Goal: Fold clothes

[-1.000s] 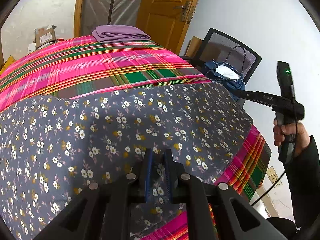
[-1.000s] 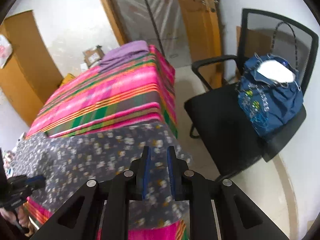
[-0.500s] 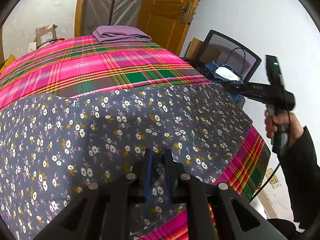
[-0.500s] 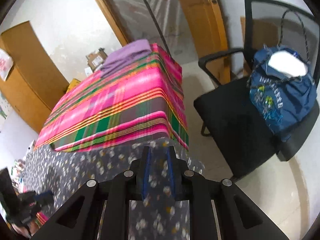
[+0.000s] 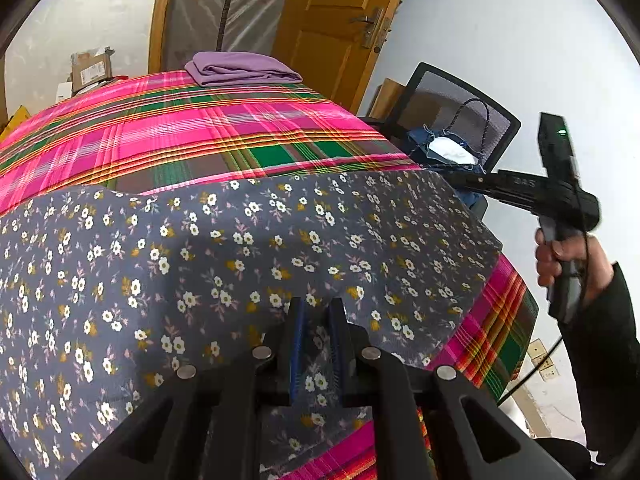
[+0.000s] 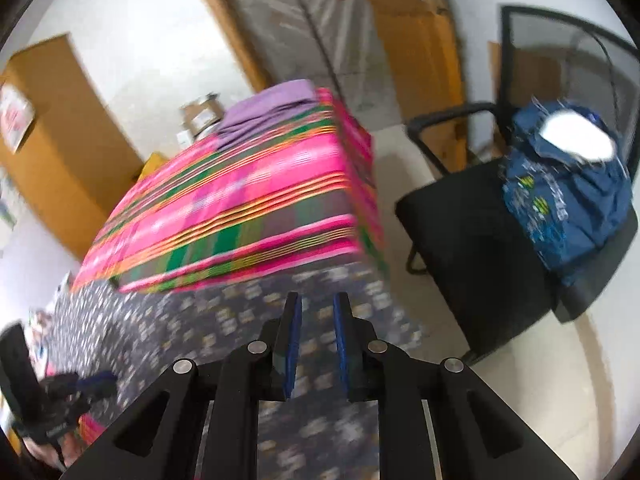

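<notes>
Two grippers work the floral garment (image 5: 248, 264), spread on the plaid surface (image 5: 168, 140): left gripper (image 5: 316, 344) pinches its near hem as anchor; right gripper (image 6: 316, 340), narrowly parted, grip unclear through blur.

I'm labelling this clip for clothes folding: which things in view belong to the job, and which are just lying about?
Job:
- floral cloth
- left gripper
- right gripper
- folded purple garment
- plaid-covered table

Lying about:
- office chair
- blue bag
- cardboard box
- door
</notes>
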{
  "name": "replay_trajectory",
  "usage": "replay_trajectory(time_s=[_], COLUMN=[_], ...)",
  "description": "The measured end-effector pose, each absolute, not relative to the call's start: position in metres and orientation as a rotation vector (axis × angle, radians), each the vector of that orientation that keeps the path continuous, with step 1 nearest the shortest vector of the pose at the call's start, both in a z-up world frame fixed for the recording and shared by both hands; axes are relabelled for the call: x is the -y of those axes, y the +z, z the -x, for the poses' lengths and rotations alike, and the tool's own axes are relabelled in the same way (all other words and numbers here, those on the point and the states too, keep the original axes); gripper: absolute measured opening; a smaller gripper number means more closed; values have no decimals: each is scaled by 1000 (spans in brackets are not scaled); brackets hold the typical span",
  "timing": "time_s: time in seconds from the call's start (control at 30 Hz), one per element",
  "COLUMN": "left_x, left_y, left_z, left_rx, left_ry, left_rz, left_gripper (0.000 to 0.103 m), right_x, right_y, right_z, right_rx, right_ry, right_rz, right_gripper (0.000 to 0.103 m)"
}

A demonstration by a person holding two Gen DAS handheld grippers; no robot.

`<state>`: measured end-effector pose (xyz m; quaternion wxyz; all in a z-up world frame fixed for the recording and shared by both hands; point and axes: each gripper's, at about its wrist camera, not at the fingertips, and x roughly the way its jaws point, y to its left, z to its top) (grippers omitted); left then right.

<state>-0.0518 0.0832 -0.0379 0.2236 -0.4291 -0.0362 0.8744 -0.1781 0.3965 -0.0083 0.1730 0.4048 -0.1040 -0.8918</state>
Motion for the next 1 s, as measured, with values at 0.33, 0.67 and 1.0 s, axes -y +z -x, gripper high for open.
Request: replay_trajectory(time_s=[0.33,0.67,1.0], left_x=[-84,-70,-63], left_y=[-32,-30,-33], left_z=[39,35,33], left_rx=[84,106,120], left_ry=[2413,2473,2481], left_rz=[1140,1136,1143], left_gripper=[12,12,12], right_x=[-329,-244,-227], right_y=[-14,-19,-20], right_z=[127,112,104], right_rx=[61,-100,-185], right_ry=[-2436,-2268,-2281], right_rz=[-1094,-1030,-1010], right_gripper=[22,22,21])
